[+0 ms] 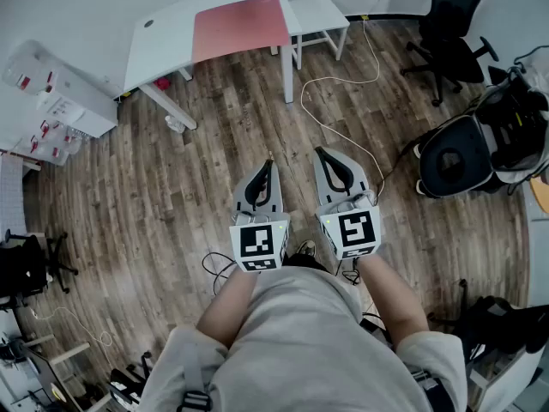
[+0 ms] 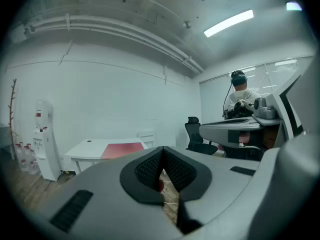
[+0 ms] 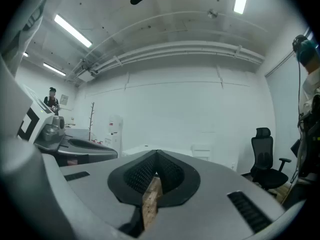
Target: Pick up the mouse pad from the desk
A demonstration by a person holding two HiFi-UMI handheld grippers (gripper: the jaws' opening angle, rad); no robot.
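Both tools are clenched on nothing: the left gripper and the right gripper are held side by side in front of the person, each with its jaws pressed together. The pink mouse pad lies flat on the right half of the white table, well apart from them at about 11 o'clock across the wooden floor.

The step in hand looks like the approach. To do it well, walk up to the table, step clear of the white cable at 1 o'clock, and release one gripper before it arrives. A thin flat pad gives little to bite, so come in low at an edge, probably the one by the table's rim, and slide one jaw under.

The head view alone shows the pad's full outline and the walk to it. The left gripper view shows the pad nearly edge-on at 10 o'clock of its jaw tips. The right gripper view misses the pad and shows an office chair at 3 o'clock.
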